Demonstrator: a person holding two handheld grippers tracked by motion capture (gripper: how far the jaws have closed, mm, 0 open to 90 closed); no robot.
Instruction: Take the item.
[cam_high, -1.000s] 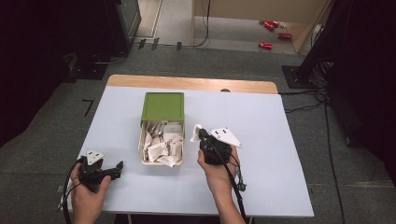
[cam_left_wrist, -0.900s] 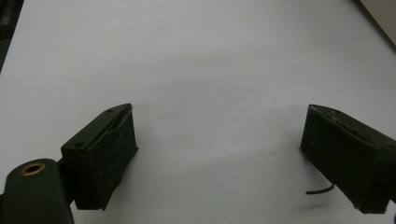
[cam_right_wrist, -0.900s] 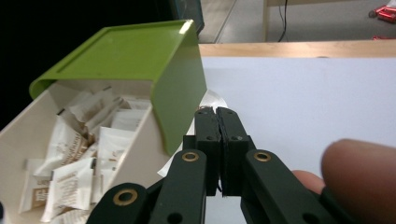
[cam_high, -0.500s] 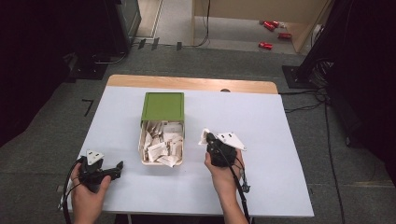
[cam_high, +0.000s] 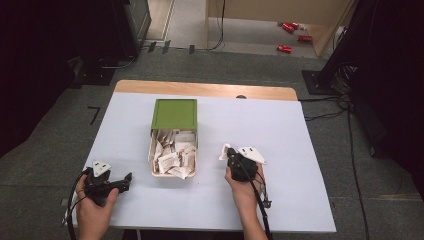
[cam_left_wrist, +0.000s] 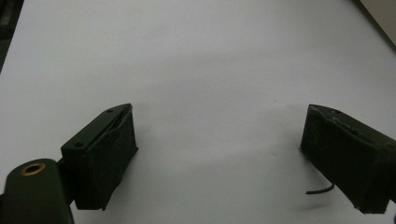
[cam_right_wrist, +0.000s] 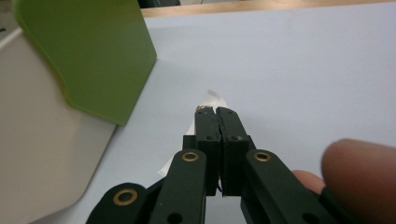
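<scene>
A white box (cam_high: 156, 169) holding several white paper packets (cam_high: 172, 156) sits mid-table, its green lid (cam_high: 174, 114) slid toward the far side. To the right of the box my right gripper (cam_high: 230, 153) hangs low over the table, shut on a small white packet (cam_high: 224, 150). In the right gripper view the jaws (cam_right_wrist: 217, 112) are pressed together and the packet (cam_right_wrist: 213, 100) pokes out past their tips, with the green lid (cam_right_wrist: 88, 51) at the left. My left gripper (cam_high: 126, 180) rests near the table's front left edge, its jaws (cam_left_wrist: 220, 114) wide open over bare tabletop.
The white table (cam_high: 280, 125) has a wooden strip along its far edge. Beyond it lie a grey floor, cables and red objects (cam_high: 285, 48). A dark cable trails from the right gripper down the forearm.
My right gripper has moved right and down, away from the box, with the white packet still pinched. The left hand has stayed put.
</scene>
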